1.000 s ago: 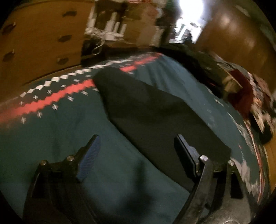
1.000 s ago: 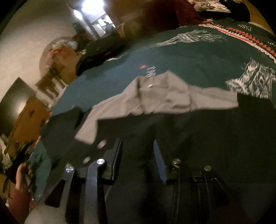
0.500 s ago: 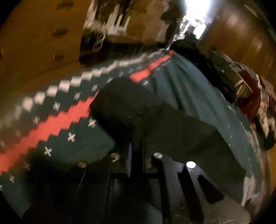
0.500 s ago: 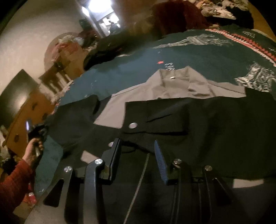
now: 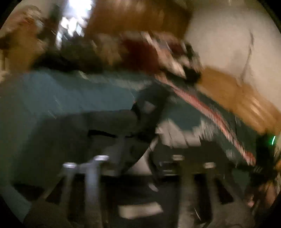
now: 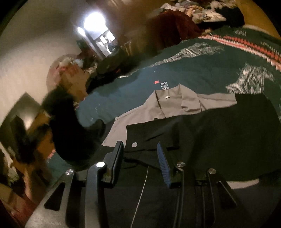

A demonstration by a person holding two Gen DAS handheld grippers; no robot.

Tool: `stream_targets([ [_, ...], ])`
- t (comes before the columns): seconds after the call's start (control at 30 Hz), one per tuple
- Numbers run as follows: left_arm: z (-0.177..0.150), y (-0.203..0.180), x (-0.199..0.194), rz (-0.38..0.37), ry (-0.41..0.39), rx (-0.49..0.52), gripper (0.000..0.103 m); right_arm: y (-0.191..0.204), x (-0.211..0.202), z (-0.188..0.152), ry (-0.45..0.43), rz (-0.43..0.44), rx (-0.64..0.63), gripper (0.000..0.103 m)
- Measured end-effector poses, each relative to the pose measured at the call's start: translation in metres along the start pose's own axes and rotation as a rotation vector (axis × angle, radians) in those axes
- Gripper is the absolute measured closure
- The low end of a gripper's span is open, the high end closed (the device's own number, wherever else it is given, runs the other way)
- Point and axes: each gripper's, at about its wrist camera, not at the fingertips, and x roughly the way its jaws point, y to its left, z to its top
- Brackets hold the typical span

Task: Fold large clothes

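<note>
A black jacket with grey lining (image 6: 202, 126) lies spread on a teal blanket (image 6: 202, 70). Its grey collar (image 6: 175, 103) points away, and a snap button (image 6: 134, 144) shows on the front edge. My right gripper (image 6: 140, 154) is open, its fingers either side of that front edge, low over the cloth. The black sleeve (image 6: 66, 133) is lifted at the left of the right wrist view. The left wrist view is badly blurred: my left gripper (image 5: 138, 154) appears shut on dark jacket fabric (image 5: 112, 126), above the blanket (image 5: 70, 94).
The blanket has a red and white patterned border (image 6: 249, 47). Piled clothes (image 6: 193, 14) lie at the far side. A box (image 6: 70, 77) and a lit doorway (image 6: 98, 35) stand beyond, and a wooden surface (image 5: 237, 100) edges the blanket.
My left gripper closed on the black sleeve and has swung it up and across, fast. My right gripper stayed open over the jacket front, barely moving.
</note>
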Motion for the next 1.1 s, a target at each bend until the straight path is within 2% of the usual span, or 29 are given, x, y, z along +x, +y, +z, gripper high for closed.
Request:
stream_targets([
  [0.07,-0.028,-0.012,0.031,-0.030,0.148,-0.013,0.051,-0.008,0.002,-0.006,0.034,0.015,0.023,0.054],
  [0.1,-0.039,-0.016,0.036,-0.035,0.196,-0.021,0.057,-0.012,0.005,-0.011,0.062,0.024,0.036,0.053],
  [0.13,-0.046,-0.019,0.030,-0.041,0.210,-0.035,0.059,-0.016,0.009,-0.015,0.090,0.023,0.041,0.052],
  [0.23,-0.043,-0.019,-0.014,-0.064,0.105,-0.064,0.052,-0.023,0.017,-0.023,0.132,0.035,0.050,0.052],
  [0.27,-0.039,-0.014,-0.033,-0.048,0.055,-0.082,0.043,-0.023,0.021,-0.024,0.138,0.053,0.049,0.052],
  [0.33,-0.034,0.008,-0.063,0.001,-0.035,-0.137,0.028,-0.021,0.037,-0.021,0.163,0.086,0.054,0.052],
  [0.43,-0.027,0.063,-0.086,0.144,-0.103,-0.214,0.026,-0.011,0.070,-0.012,0.202,0.195,0.089,0.052],
  [0.5,-0.032,0.103,-0.094,0.214,-0.104,-0.287,0.027,-0.003,0.097,-0.007,0.235,0.192,0.075,0.052],
  [0.57,-0.036,0.131,-0.100,0.296,-0.117,-0.354,0.027,0.003,0.125,-0.004,0.274,0.097,0.038,0.052],
  [0.67,-0.051,0.160,-0.108,0.338,-0.122,-0.456,0.027,0.003,0.153,-0.003,0.314,0.060,0.051,0.052],
  [0.77,-0.065,0.173,-0.101,0.336,-0.110,-0.514,0.027,0.008,0.165,-0.006,0.319,0.034,0.040,0.050],
  [0.93,-0.069,0.174,-0.095,0.351,-0.089,-0.500,0.027,0.008,0.170,-0.005,0.300,0.032,0.066,0.050],
  [1.1,-0.069,0.177,-0.096,0.360,-0.087,-0.484,0.026,0.011,0.165,-0.001,0.277,0.003,0.037,0.070],
])
